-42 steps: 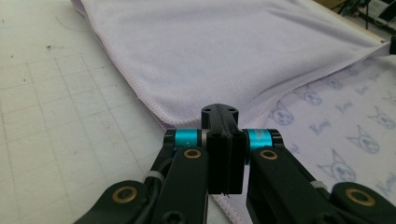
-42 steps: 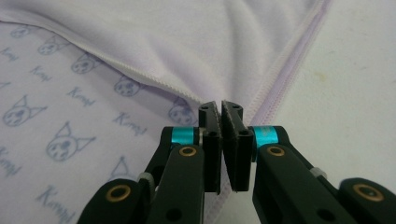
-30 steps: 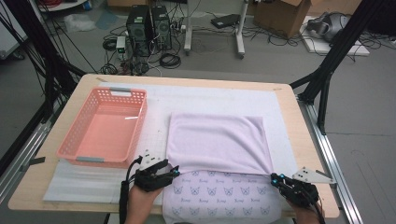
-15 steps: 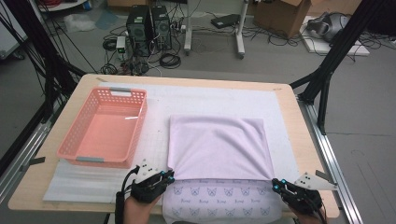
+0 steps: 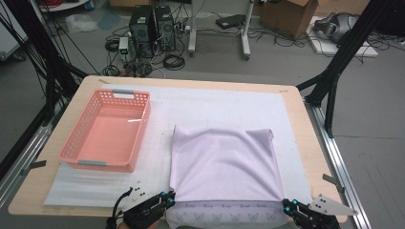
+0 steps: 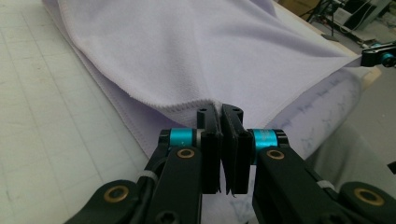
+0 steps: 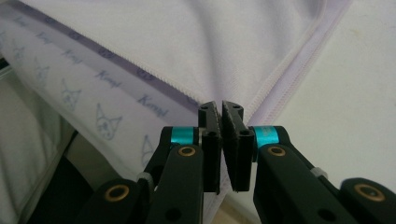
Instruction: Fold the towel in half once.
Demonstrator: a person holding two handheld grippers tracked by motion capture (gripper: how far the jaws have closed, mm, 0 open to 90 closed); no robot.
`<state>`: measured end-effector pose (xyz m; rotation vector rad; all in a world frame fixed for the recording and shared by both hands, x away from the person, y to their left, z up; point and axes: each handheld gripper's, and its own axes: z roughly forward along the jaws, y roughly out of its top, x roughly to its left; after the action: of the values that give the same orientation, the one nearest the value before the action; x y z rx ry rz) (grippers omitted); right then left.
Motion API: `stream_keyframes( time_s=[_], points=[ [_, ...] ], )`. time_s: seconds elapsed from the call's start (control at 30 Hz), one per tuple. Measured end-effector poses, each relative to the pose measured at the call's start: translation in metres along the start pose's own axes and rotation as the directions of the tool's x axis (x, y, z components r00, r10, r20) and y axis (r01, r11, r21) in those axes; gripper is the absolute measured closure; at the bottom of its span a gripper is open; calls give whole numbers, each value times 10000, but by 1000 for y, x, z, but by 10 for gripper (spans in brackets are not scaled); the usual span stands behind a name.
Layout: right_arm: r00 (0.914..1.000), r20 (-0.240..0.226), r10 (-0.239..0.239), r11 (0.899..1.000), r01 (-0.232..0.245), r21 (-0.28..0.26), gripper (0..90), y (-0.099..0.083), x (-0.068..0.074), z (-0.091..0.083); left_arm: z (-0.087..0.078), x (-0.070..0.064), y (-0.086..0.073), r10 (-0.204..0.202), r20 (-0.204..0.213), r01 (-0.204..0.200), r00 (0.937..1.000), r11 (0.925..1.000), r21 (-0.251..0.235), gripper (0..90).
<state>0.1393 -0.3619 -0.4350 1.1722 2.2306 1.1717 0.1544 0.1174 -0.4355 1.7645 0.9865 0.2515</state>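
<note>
A pink basket [image 5: 106,131] sits off to the left, and at the near table edge the left gripper [image 5: 165,198] and right gripper [image 5: 286,206] each pinch a near corner of the lavender towel [image 5: 224,160], jaws clamped, its folded bulk lying ahead of both.
</note>
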Motion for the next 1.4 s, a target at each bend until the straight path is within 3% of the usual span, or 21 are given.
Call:
stream_keyframes(
  time_s=[0.13, 0.17, 0.2, 0.27, 0.33, 0.4, 0.47, 0.57, 0.63, 0.73, 0.87, 1.03, 1.23, 1.4],
  points=[
    [9999, -100, 129, 9999, -129, 43, 861, -4, 3, -5, 0, -1, -4, 71, -44, -71, 10000, 9999, 96, 838],
    [9998, -109, 180, 9998, -179, 72, 843, -4, 3, -4, 4, 3, -2, 5, -24, -5, 10000, 9999, 166, 776],
    [9997, -68, 229, 9997, -229, 57, 769, -3, 3, -1, 7, 6, 0, -186, -33, 186, 9998, 9997, 157, 667],
    [9989, -37, 463, 9988, -464, -175, 640, -1, 1, 1, 10, 11, 6, -242, -49, 241, 9997, 9997, -79, 532],
    [9972, 35, 744, 9933, -738, -893, 562, 2, -2, -3, 11, 17, 11, -316, -137, 310, 9994, 9987, -413, 475],
    [9946, 74, 1038, 9792, -1009, -1763, 566, 5, -6, -8, 14, 28, 15, -359, -468, 329, 9983, 9974, -636, 446],
    [9926, 350, 1161, 9720, -1063, -2094, 566, 9, -12, -9, 19, 41, 20, -622, -643, 585, 9960, 9966, -579, 445],
    [9898, 752, 1212, 9796, -1071, -1699, 566, 10, -18, -1, 25, 53, 27, -680, -671, 632, 9954, 9954, -717, 445],
    [9878, 778, 1349, 9803, -1216, -1555, 565, 9, -23, 5, 28, 56, 30, -664, -572, 619, 9961, 9951, -769, 442],
    [9834, 814, 1624, 9748, -1471, -1677, 577, 10, -28, 9, 34, 57, 31, -353, -729, 316, 9967, 9982, -511, 440],
    [9814, 1105, 1567, 9782, -1388, -1541, 593, 14, -33, 15, 41, 61, 33, -265, -583, 245, 9980, 9991, -340, 439],
    [9805, 1060, 1655, 9807, -1523, -1226, 608, 17, -40, 30, 51, 68, 38, -102, -383, 99, 9992, 9999, -77, 440],
    [9849, 1002, 1415, 9865, -1319, -968, 612, 27, -42, 46, 62, 70, 41, 108, -199, -104, 9997, 9997, 218, 446],
    [9926, 831, 886, 9959, -866, -278, 590, 41, -42, 73, 72, 67, 41, 236, -26, -235, 9997, 9986, 484, 447]
  ],
)
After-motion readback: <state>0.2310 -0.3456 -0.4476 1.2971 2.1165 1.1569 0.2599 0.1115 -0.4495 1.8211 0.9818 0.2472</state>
